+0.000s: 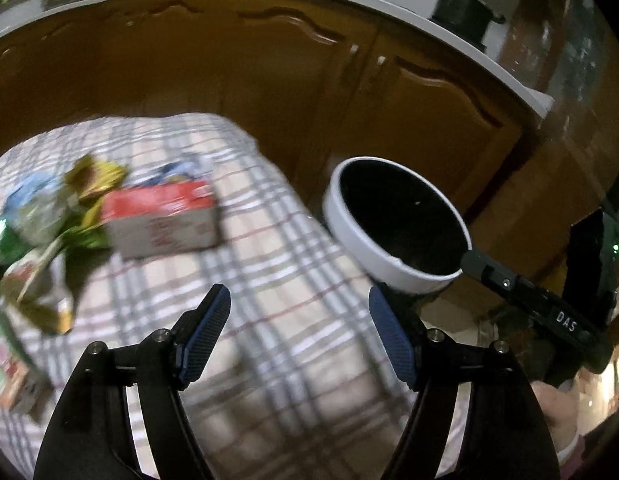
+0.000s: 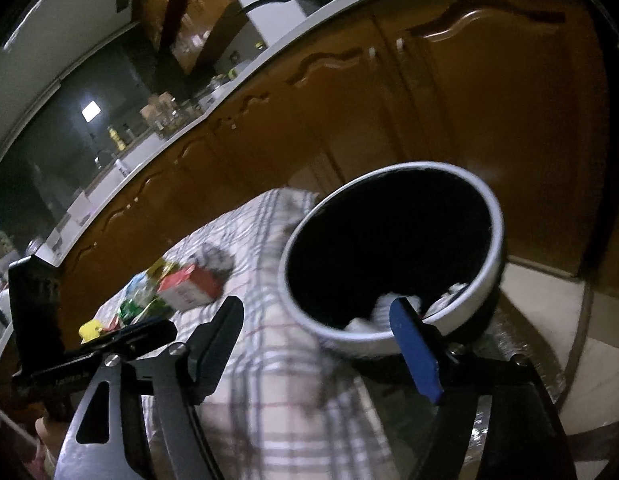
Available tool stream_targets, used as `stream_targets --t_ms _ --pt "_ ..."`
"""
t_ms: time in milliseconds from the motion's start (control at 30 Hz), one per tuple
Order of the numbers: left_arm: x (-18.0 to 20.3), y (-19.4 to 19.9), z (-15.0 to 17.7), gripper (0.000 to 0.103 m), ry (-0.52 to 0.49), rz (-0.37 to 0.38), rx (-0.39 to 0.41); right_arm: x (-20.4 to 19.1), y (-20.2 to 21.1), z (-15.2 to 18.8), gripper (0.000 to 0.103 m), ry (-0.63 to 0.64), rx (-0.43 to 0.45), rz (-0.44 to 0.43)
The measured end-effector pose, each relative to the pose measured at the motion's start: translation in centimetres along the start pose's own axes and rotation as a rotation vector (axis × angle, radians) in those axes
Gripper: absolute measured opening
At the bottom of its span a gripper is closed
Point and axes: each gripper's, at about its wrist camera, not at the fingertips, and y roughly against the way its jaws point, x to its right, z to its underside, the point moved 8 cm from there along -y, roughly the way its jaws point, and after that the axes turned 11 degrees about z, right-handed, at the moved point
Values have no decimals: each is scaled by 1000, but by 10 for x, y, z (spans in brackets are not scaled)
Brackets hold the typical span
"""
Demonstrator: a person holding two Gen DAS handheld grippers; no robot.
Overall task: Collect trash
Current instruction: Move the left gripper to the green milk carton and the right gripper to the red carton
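Note:
A pile of trash lies on the checked tablecloth [image 1: 293, 240]: a red and white carton [image 1: 165, 220] with crumpled green and gold wrappers [image 1: 61, 220] to its left. Just past the table's right edge stands a white bin [image 1: 361, 240] with a black inside. My left gripper [image 1: 299, 296] is open over bare cloth with nothing between its blue pads. In the right wrist view my right gripper [image 2: 315, 304] is open and empty at the near rim of the bin [image 2: 496, 236]. White crumpled paper [image 2: 383, 308] lies inside it. The carton [image 2: 189, 288] sits further left.
Brown cabinet doors [image 1: 229, 80] under a white counter [image 1: 389, 4] run close behind the table and bin. A dark pot [image 1: 465, 12] stands on the counter. A small yellow item [image 2: 91, 330] lies at the pile's near end. Pale floor tiles [image 2: 549, 292] show right of the bin.

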Motion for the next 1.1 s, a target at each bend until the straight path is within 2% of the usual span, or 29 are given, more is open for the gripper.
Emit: stream_targets --t_ms 433,767,900,1100 --pt "-71 73 31 73 112 -102 73 -70 -9 24 77 111 -38 -71" --pt "-118 125 45 73 212 -202 141 -126 -33 21 77 288 -70 -133" --pt "-144 138 53 75 285 -255 149 -138 -48 12 77 333 -78 -147" --pt "-178 136 61 78 397 -305 122 -156 -83 3 77 423 -119 -166"
